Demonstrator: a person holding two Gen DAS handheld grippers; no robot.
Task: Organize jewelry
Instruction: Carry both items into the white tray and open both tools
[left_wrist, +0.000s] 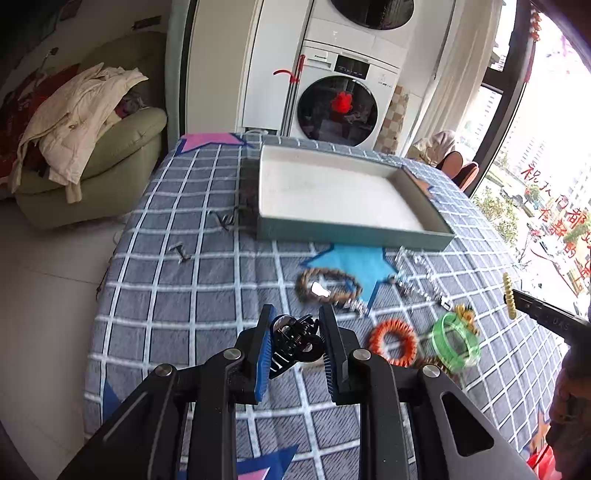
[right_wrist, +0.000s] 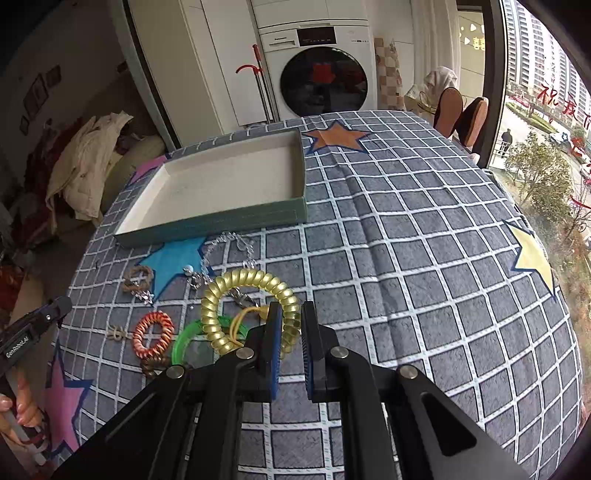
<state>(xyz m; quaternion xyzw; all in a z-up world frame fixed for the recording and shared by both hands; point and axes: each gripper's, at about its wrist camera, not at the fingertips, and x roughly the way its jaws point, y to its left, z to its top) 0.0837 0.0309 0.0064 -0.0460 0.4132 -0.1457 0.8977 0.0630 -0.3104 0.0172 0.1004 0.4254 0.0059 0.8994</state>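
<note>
black hair claw (left_wrist: 295, 338) clamped, yellow coil (right_wrist: 251, 306) clamped

The left gripper (left_wrist: 295, 334) reaches forward low over the checked tablecloth (left_wrist: 192, 280), its 2 blue-padded fingers (left_wrist: 264, 350) closed against a black hair claw (left_wrist: 295, 341) held between them. The right gripper (right_wrist: 291, 332) hangs just above the same tablecloth, fingers pinching 1 side of a gold spiral coil (right_wrist: 236, 291).

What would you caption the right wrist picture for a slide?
Right gripper holds a yellow coil hair tie above the checked tablecloth, empty tray beyond.
</note>
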